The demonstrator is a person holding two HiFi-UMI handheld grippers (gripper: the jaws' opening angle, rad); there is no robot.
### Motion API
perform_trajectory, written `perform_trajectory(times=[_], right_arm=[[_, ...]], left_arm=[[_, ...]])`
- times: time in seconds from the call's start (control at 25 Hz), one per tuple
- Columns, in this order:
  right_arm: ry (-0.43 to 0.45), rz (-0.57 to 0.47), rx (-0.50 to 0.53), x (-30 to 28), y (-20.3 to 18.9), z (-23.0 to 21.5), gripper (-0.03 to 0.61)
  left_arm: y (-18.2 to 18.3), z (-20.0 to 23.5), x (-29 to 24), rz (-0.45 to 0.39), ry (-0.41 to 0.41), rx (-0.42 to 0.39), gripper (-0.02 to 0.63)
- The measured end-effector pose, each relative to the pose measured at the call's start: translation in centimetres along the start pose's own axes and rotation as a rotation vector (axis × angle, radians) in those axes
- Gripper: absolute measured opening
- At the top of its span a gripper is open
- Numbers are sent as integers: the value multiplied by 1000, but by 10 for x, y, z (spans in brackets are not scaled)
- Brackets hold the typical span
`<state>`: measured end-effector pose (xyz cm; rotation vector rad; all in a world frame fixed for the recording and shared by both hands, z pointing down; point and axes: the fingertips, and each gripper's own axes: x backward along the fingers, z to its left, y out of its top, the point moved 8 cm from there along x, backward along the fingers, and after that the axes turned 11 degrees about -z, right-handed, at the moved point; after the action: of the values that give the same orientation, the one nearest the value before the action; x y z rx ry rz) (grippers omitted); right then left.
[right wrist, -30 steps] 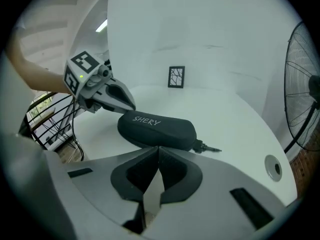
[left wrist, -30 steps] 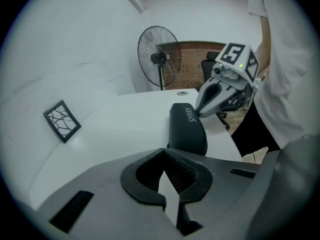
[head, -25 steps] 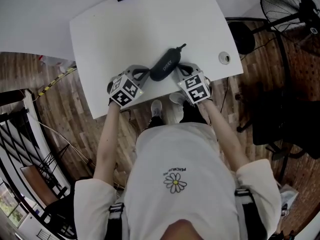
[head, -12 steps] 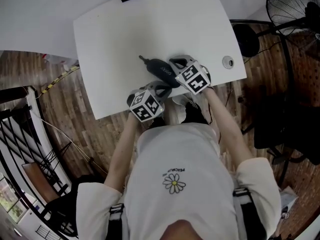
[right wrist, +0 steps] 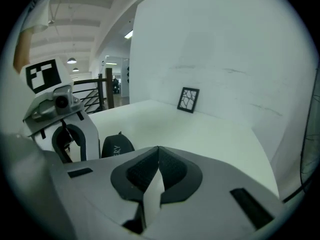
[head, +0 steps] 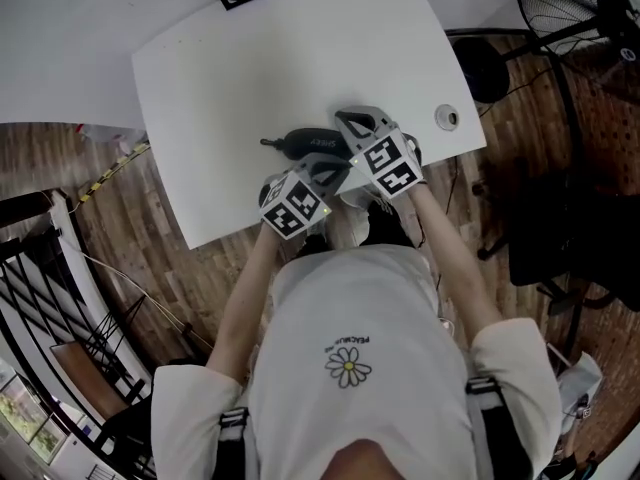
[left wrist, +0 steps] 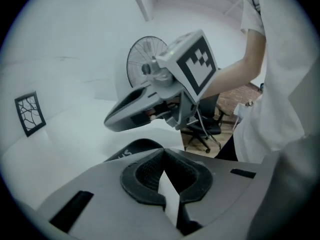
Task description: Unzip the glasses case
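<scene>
Head view: a dark, oval glasses case (head: pixel 312 144) with pale lettering lies near the front edge of the white table (head: pixel 250 58). Its long axis runs left–right, with a thin tail at the left end. The left gripper (left wrist: pixel 161 153) and right gripper (right wrist: pixel 158 149) each have jaws pressed together, holding nothing — the case lies just beside them.
</scene>
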<state>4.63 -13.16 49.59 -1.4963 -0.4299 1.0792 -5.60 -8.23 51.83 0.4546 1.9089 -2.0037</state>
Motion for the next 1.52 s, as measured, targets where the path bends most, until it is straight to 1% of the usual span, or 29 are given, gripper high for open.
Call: perform_trajectory(times=[0.08,0.16,0.28,0.36,0.4,0.48,0.56,0.64,0.68,0.84,0.92,1.0,1.12,1.32,1.48,1.52], right_arm=[[-76,-23,-34,20,-2,-5,8],[-142,-37,-76,42,-5,-6,8],[-210,-28,-145,73,-13,4,8],[-237,0,-193,88,-21,19,8],[-237,19,-223,93,-26,29,8],[-201,61,-302,95,-37,50,28],[-152,103,-387,91,-51,69,60],[-136,143,-427,86,-60,82,111],[-146,157,-428,84,-63,87,124],[-240,167,-410,73,-67,92,126],[-272,178,-406,66,-67,92,126],[-274,199,-414,60,-68,94,126],[-265,199,-438,54,-68,95,126],[-300,235,-427,45,-67,94,126],[-312,266,-390,42,-67,93,85],[-312,271,-380,41,-67,93,50]], left_arm=[[10,5,11,-26,20,9,12],[20,12,23,-22,74,-11,12],[24,28,36,39,171,-92,12],[21,35,37,97,198,-146,12],[18,37,36,129,197,-164,12],[13,39,31,190,196,-190,12],[11,40,28,215,218,-205,12],[11,38,26,218,231,-203,12],[11,37,26,216,232,-193,12],[8,33,25,188,249,-155,12],[8,33,25,190,255,-144,12],[8,33,25,199,255,-138,12],[8,31,24,205,257,-138,12],[9,29,24,200,268,-125,12],[7,30,24,192,278,-112,12],[7,31,24,192,280,-111,12]])
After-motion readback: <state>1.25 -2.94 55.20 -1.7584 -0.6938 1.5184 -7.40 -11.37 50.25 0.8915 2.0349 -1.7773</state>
